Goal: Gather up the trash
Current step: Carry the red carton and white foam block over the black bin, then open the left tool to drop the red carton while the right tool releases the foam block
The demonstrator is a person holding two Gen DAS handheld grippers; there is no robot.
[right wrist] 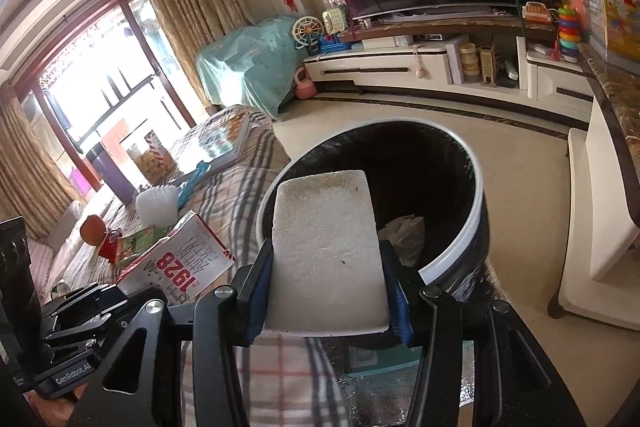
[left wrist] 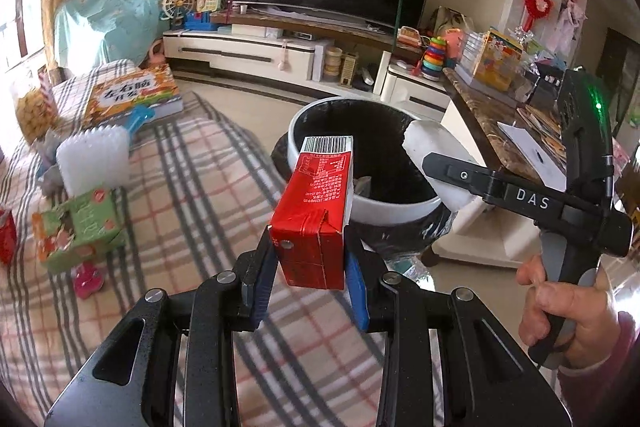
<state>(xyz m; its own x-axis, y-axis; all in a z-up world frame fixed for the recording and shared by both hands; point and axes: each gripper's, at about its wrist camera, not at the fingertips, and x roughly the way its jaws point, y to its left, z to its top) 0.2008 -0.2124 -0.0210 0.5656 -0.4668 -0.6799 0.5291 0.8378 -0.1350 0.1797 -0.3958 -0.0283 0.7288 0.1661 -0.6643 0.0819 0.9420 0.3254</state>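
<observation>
Left wrist: red carton (left wrist: 310, 223) between left tool (left wrist: 310, 291) pads, before bin (left wrist: 362, 205).

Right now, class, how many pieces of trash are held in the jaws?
2. A red carton sits in the left gripper, near the bin. A white foam block sits in the right gripper, over the bin's rim.

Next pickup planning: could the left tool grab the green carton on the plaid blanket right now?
Probably not yet. The left tool is shut on the red carton, so it has no free grip. The green carton lies uncovered on the blanket.
</observation>
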